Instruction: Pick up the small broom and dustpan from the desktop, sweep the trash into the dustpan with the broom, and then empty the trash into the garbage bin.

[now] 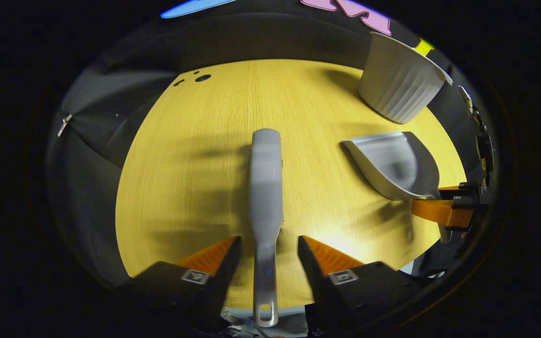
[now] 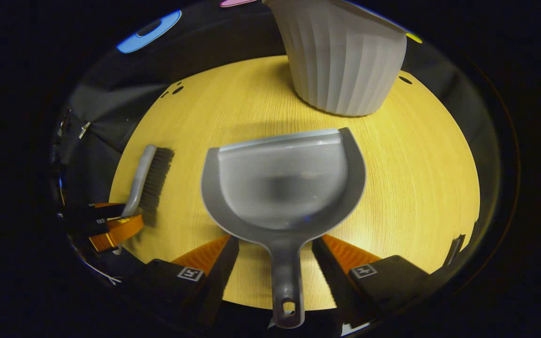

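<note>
The grey small broom (image 1: 266, 188) lies flat on the yellow desktop (image 1: 181, 188), handle toward me. My left gripper (image 1: 269, 251) is open, one finger on each side of the handle with a small gap to both. The grey dustpan (image 2: 284, 183) rests on the desktop, mouth pointing away. Its handle (image 2: 285, 277) lies between the fingers of my open right gripper (image 2: 275, 253), untouched. In the right gripper view the broom (image 2: 150, 176) shows its dark bristles at the left, with the left gripper (image 2: 113, 225) at its handle. The dustpan (image 1: 392, 164) and the right gripper (image 1: 442, 211) are at the right in the left gripper view.
A white ribbed garbage bin (image 2: 345, 61) stands on the desktop just beyond the dustpan, also seen as the bin (image 1: 399, 82) at the back right. Small dark holes (image 1: 202, 78) mark the desktop's far left edge. Black cloth surrounds the desktop.
</note>
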{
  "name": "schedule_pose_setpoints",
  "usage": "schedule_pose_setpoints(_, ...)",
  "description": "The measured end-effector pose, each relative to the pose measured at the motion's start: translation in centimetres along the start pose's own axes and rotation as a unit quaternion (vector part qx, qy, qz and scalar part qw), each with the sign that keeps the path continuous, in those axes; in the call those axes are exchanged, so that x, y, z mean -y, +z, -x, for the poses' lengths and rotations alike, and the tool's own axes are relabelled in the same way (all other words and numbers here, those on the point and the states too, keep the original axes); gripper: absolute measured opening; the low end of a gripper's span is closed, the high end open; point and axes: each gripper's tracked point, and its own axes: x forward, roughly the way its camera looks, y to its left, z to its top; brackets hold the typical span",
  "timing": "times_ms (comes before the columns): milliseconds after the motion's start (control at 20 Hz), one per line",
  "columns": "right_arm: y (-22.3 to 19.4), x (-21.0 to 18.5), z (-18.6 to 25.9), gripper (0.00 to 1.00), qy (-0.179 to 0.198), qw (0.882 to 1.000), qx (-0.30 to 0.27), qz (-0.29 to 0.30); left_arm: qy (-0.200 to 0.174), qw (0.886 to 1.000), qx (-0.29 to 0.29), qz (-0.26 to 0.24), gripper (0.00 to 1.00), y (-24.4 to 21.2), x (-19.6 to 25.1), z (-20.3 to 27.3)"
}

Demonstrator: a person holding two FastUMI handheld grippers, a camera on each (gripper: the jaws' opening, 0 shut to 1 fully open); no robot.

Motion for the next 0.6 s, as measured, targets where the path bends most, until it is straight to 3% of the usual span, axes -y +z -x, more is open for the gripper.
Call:
schedule_pose_setpoints(50, 0.5, -0.2, 1.2, 1.00, 0.005, 1.000, 0.010, -0.006, 0.003, 1.000, 0.005, 0.002, 1.00, 0.0, 0.0, 0.4)
schedule_pose_setpoints(200, 2.6, -0.2, 4.6, 0.99, 0.017, 0.998, 0.047, -0.028, -0.011, 0.999, 0.046, 0.018, 0.97, 0.8, 1.5, 3.5)
schedule_pose_setpoints(350, 5.7, 0.5, 9.5, 0.99, 0.007, 0.993, 0.115, -0.008, -0.012, 0.993, 0.110, 0.038, 0.97, 2.7, 2.3, 7.6)
schedule_pose_setpoints(500, 9.4, -0.2, 14.6, 0.99, 0.020, 0.979, 0.201, 0.001, -0.005, 0.980, 0.195, 0.045, 0.97, 5.5, 2.9, 12.3)
schedule_pose_setpoints(600, 11.5, -0.5, 17.6, 0.99, 0.016, 0.966, 0.259, 0.018, 0.010, 0.965, 0.259, 0.044, 0.93, 7.4, 2.6, 15.8)
